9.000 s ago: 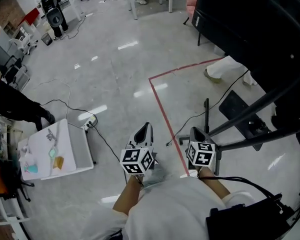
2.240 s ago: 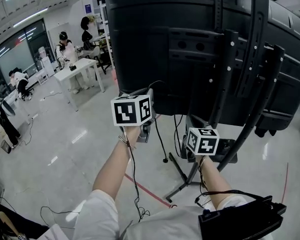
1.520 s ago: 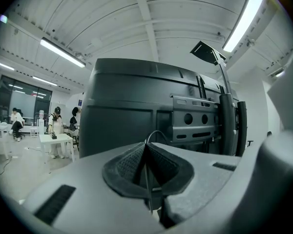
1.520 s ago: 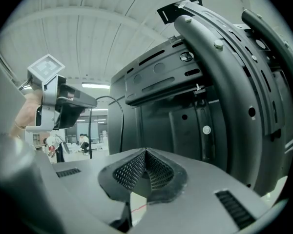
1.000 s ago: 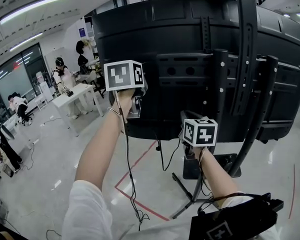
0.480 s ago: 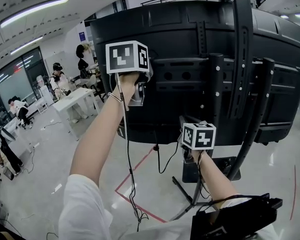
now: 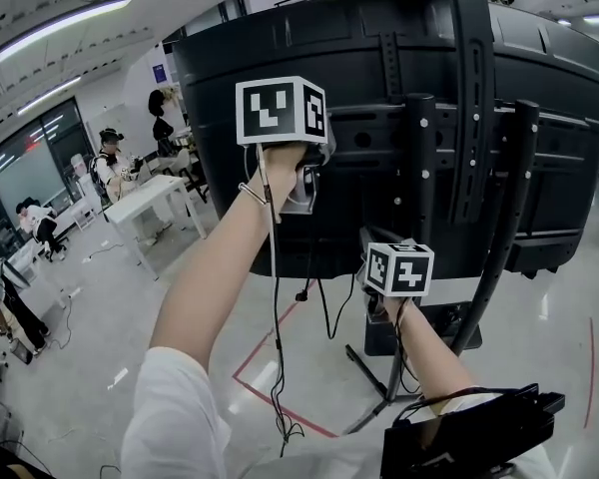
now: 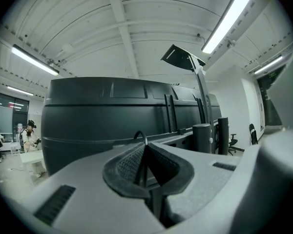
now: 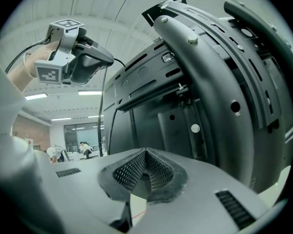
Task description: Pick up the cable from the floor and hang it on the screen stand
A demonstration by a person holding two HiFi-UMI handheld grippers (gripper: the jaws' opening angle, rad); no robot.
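Note:
My left gripper (image 7: 317, 163) is raised high against the back of the black screen (image 7: 379, 88) and is shut on the thin black cable (image 7: 312, 257). In the left gripper view a short loop of cable (image 8: 139, 136) sticks up where the shut jaws (image 8: 145, 146) meet. One strand hangs down to a plug (image 7: 301, 294); another trails past my left arm toward the floor (image 7: 278, 407). The stand's upright posts (image 7: 419, 178) are just to the right of it. My right gripper (image 7: 372, 239) is lower, near the screen's bottom edge, shut and empty (image 9: 145, 153). The right gripper view shows the left gripper (image 9: 83, 57) and hanging cable (image 9: 103, 111).
The stand's curved black arms (image 7: 506, 228) and base (image 7: 419, 327) stand close ahead on the right. A red tape line (image 7: 265, 352) crosses the floor below. People sit by a white table (image 7: 155, 193) far to the left. A black device (image 7: 469, 432) hangs at my waist.
My left gripper has moved up and to the right along the screen's back, carrying the cable with it. The right gripper has barely shifted.

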